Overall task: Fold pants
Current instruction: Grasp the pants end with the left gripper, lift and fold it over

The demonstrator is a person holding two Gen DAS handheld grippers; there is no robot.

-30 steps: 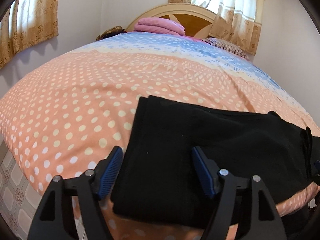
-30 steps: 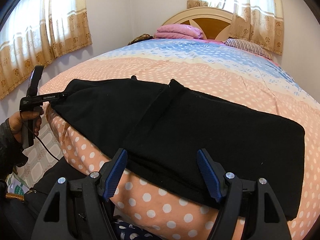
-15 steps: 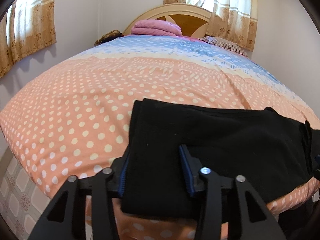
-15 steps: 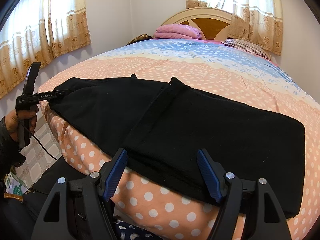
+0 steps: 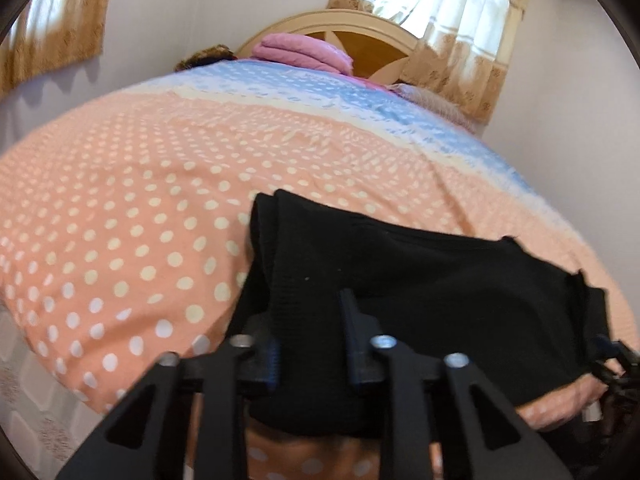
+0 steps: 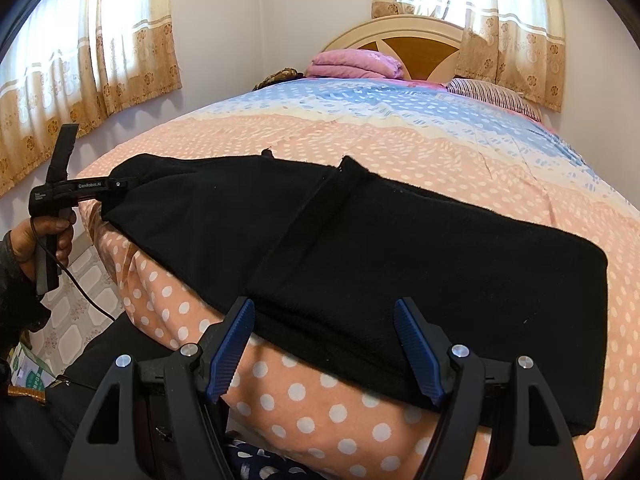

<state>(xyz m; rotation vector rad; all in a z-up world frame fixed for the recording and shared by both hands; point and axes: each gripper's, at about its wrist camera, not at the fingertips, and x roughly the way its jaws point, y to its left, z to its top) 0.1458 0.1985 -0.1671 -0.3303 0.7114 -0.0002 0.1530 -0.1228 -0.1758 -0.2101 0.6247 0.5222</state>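
Left gripper (image 5: pixel 312 344) now clamped on pants (image 5: pixel 400 300) (right gripper (image 6: pixel 326 344) unchanged)

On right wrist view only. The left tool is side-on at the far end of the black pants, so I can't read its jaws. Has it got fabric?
Observer: Yes. In the left wrist view, the left tool has its jaws closed on the black fabric pants, and cloth fills the gap between them.
Operator: One layer or several in the grip?
Observer: It looks like more than one. The pants' end just ahead of the fingers shows two stacked edges, though blur hides any finer detail.
Operator: What's under that end?
Observer: The peach polka-dot bedspread shows just below the tool, so the gripped end hangs over the bed's near edge.
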